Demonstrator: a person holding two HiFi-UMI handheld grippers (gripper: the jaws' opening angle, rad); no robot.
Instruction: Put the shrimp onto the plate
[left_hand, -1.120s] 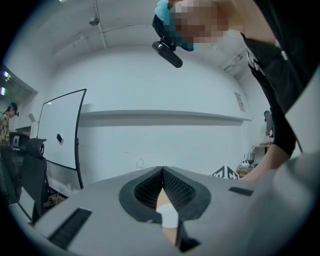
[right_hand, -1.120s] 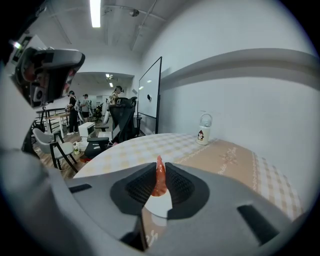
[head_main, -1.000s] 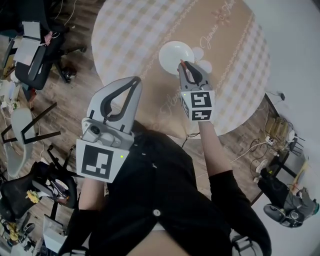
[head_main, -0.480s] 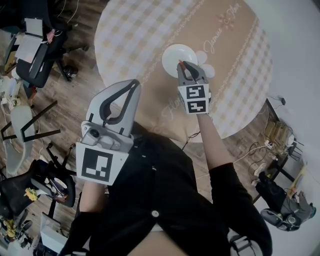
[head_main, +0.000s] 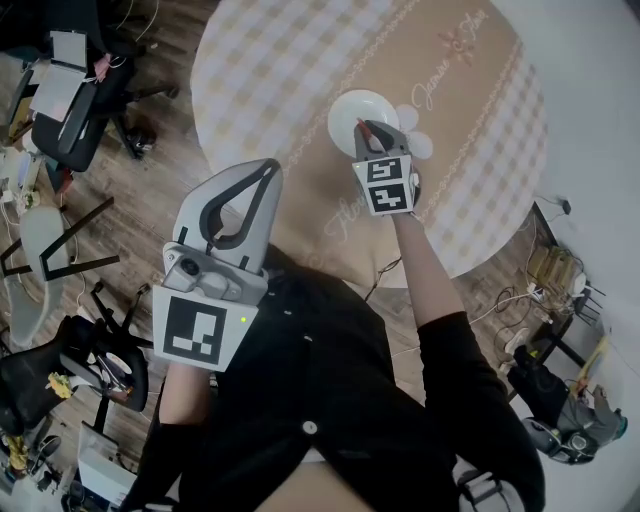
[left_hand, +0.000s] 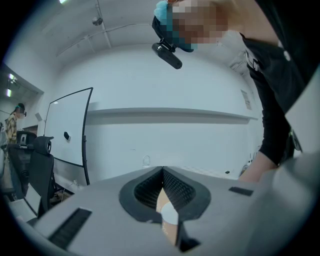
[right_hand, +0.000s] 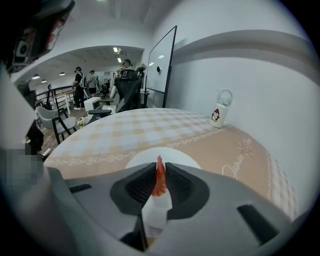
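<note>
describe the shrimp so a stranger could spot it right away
Find the round checked table, then the white plate near its middle. The right gripper hangs at the plate's near edge, shut on the shrimp. It is the one thin orange-red strip there, sticking out between grey jaws.

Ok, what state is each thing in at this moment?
Round white plate: on the checked round table, bare where visible.
Orange-red shrimp: clamped in the right gripper, by the plate's near edge.
Left gripper: shut, empty.
Small white penguin-print bottle: upright on the table.
</note>
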